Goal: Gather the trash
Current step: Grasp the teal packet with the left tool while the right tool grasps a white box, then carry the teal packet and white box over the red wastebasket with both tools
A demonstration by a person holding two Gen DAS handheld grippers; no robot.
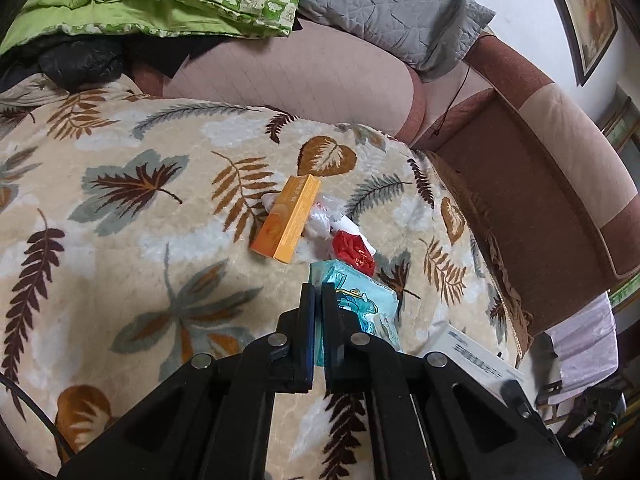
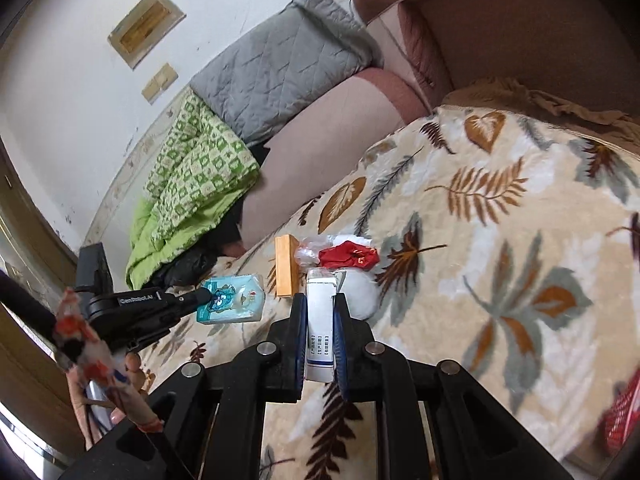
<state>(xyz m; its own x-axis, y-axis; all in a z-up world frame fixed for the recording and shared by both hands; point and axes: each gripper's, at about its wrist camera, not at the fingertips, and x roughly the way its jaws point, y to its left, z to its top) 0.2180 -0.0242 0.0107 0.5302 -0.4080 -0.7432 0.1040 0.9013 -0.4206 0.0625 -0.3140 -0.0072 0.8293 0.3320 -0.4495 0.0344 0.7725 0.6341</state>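
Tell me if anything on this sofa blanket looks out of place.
Yes: litter sits on the leaf-print blanket: an orange box, crumpled clear plastic and a red wrapper. The left tongs pinch a blue tissue pack; the right tongs clamp a white box.

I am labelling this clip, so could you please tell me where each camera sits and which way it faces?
Left wrist: on the left gripper, facing the sofa back over the blanket; its fingers pinch a blue packet.
Right wrist: on the right gripper, clamping a white box; the left gripper and a hand show.
Shared: orange box, red wrapper, grey quilt.
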